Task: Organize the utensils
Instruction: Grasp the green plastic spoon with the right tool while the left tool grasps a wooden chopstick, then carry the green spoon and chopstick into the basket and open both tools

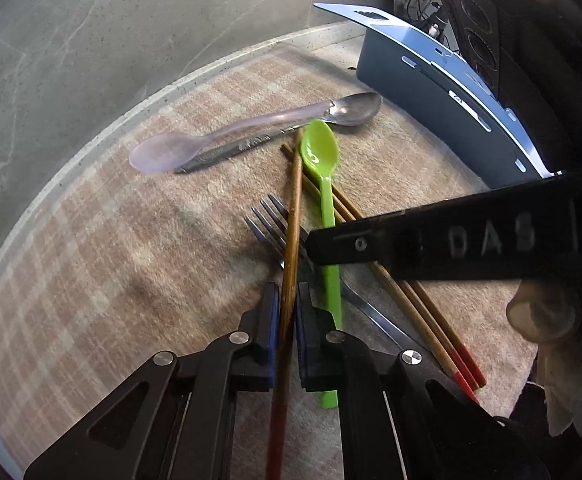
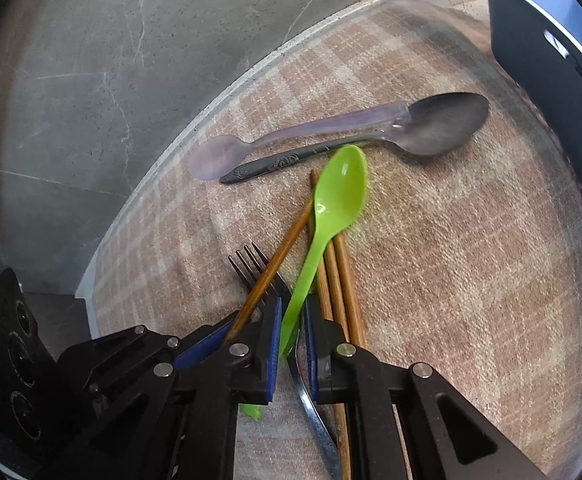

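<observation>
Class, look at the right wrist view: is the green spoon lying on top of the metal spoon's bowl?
No. The green spoon has its bowl just below the metal spoon, over its thin handle and the chopsticks, not over the metal bowl.

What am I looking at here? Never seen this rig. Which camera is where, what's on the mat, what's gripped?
No robot: a person holds a two-finger gripper in each hand, each carrying a fisheye camera looking along its fingers.

The left wrist view shows the left gripper closed on one wooden chopstick.

The right wrist view shows the right gripper closed on the green spoon.

On the checked mat: a fork, more chopsticks, a metal spoon, a clear plastic spoon. A blue organizer stands behind.
</observation>
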Tool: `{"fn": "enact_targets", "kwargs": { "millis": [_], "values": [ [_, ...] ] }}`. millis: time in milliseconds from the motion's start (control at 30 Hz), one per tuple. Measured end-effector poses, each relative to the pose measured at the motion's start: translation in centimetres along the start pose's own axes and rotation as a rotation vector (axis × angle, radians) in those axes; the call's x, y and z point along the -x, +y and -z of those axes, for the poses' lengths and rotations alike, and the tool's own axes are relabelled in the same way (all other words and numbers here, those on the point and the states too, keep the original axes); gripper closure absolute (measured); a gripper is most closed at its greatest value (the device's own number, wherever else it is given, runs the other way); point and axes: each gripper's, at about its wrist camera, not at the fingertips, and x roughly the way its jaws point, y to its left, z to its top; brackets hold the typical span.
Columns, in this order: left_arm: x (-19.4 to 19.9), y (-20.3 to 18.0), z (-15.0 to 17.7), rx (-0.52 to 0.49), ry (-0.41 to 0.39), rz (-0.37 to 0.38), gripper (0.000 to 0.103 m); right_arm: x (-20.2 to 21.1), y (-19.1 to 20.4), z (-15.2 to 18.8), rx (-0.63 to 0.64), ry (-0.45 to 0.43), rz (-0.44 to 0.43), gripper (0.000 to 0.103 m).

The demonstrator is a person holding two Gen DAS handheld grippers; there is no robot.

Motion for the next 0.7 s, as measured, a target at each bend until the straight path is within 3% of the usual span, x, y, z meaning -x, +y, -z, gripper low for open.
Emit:
{"fn": "enact_targets", "kwargs": {
  "millis": [367, 700],
  "values": [
    [1.7, -0.7, 4.3, 0.151, -0.025, 0.079, 0.098, 1.5, -1.8, 1.9, 0.003, 0.026, -0.074, 0.098],
    [4.1, -0.2, 7.3, 0.369, -0.138, 0.137, 0.098, 4.6, -1.3, 3.1, 0.103, -0.001, -0.101, 0.098]
  ]
}}
